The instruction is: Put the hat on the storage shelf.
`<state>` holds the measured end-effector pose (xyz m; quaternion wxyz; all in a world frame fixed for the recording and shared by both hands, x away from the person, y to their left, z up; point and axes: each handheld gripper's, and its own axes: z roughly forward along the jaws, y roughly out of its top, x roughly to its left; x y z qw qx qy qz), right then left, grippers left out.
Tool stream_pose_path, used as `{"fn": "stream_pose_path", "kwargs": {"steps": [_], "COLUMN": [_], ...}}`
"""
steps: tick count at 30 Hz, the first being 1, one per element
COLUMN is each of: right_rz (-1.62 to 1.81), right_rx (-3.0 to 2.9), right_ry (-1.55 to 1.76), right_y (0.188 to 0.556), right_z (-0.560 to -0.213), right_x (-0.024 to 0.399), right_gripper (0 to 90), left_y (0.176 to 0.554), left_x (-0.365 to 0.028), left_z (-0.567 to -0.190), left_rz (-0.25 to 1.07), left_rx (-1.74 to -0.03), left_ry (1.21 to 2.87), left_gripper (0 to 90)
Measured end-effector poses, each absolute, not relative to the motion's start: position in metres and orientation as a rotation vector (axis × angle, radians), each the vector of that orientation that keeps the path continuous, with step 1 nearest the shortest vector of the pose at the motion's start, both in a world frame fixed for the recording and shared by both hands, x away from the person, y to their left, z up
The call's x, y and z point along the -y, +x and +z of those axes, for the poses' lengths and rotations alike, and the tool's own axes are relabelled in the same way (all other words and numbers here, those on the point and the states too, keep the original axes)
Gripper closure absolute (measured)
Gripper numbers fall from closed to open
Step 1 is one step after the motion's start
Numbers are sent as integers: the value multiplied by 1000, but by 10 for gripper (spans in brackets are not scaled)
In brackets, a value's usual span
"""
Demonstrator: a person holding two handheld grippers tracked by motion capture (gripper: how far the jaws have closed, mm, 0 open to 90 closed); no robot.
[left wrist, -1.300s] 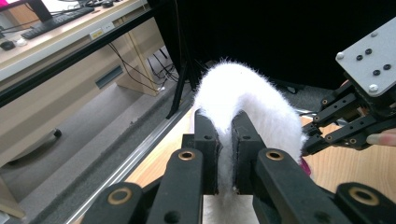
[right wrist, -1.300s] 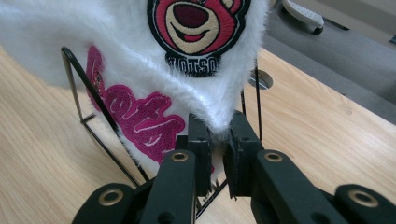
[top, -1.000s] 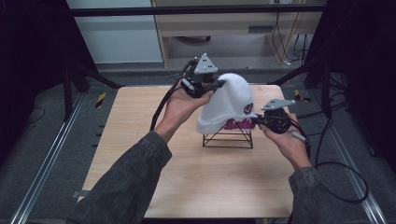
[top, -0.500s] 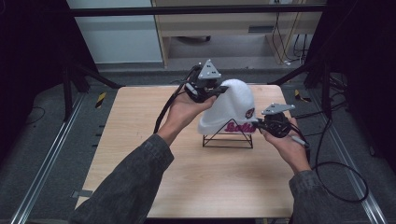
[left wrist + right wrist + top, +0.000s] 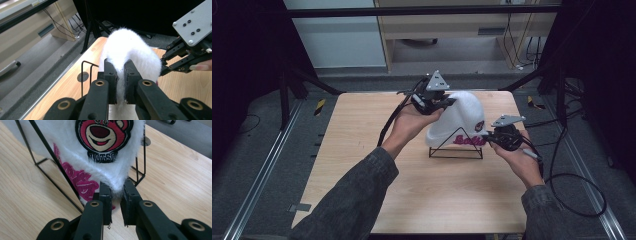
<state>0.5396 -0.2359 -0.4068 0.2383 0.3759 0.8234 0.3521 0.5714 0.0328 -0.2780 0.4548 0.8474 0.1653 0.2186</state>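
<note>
Left gripper view: fluffy white hat (image 5: 130, 47), black wire stand (image 5: 86, 72).

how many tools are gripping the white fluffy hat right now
2. The left tool pinches the white hat at its far upper edge; the right tool pinches its lower rim under the bear patch. The hat sits on a black wire stand.

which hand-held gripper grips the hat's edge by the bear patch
The right hand-held gripper: it pinches the white hat just below the bear patch; the left hand-held gripper grips plain fur.
</note>
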Motion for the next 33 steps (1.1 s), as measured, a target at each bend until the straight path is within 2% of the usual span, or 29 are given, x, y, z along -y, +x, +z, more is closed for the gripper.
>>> {"fn": "stream_pose_path", "kwargs": {"steps": [33], "right_rz": [961], "right_rx": [-2255], "right_ry": [1068], "right_y": [534], "right_z": [-414], "right_x": [245], "right_gripper": [786], "left_y": [569], "left_x": [-27], "left_z": [-305], "left_rz": [494], "left_rx": [-407], "left_ry": [2167], "left_gripper": [831]}}
